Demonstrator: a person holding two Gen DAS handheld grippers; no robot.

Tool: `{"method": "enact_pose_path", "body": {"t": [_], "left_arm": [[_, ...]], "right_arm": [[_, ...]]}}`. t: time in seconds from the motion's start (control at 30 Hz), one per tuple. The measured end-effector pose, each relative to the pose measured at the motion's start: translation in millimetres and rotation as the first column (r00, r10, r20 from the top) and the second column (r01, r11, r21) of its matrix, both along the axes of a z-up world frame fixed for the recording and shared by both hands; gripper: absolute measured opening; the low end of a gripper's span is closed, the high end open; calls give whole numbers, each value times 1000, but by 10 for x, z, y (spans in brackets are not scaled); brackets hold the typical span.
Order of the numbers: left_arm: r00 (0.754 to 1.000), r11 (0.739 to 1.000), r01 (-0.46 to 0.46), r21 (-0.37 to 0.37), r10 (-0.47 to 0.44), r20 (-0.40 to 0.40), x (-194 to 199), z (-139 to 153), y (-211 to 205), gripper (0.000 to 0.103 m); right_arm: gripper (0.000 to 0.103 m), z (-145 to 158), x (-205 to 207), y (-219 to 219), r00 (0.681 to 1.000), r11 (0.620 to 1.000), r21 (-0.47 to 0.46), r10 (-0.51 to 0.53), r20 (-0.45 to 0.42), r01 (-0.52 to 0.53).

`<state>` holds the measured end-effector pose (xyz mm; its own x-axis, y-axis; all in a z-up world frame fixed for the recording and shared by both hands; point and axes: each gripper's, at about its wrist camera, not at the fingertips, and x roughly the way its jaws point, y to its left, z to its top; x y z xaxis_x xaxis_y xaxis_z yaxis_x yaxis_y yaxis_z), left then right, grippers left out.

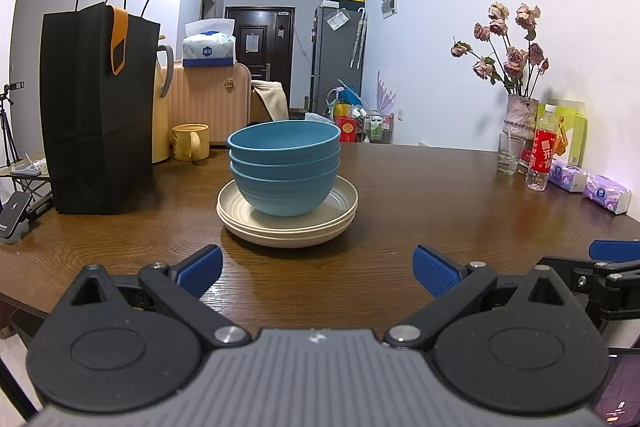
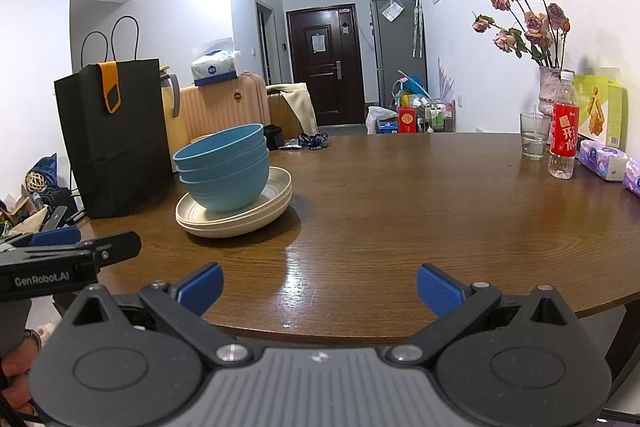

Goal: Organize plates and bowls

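Left wrist view: three smooth blue bowls (image 1: 285, 167) sit nested on a stack of ribbed cream plates (image 1: 287, 217) at the middle of a glossy, wood-grained brown bench (image 1: 440, 211), beside a tall matte black paper bag (image 1: 96, 111). The left tool (image 1: 318, 269) hovers near the stack, ribbed blue pads spread wide, gripping nothing. Right wrist view: the right tool (image 2: 319, 287) at the bench edge is likewise wide apart and empty, with the stack ahead to its left.
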<state>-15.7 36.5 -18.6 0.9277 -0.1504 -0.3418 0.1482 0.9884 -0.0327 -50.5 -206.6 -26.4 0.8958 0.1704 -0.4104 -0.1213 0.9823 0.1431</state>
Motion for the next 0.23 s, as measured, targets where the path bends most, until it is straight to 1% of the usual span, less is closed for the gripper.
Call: {"method": "enact_pose_path", "body": {"t": [0.23], "left_arm": [[1000,1000,11,-9,-11,-5,18,-24,18,103]], "right_arm": [[103,-23,20,4,1000,1000,1,2,-9,-2]]}}
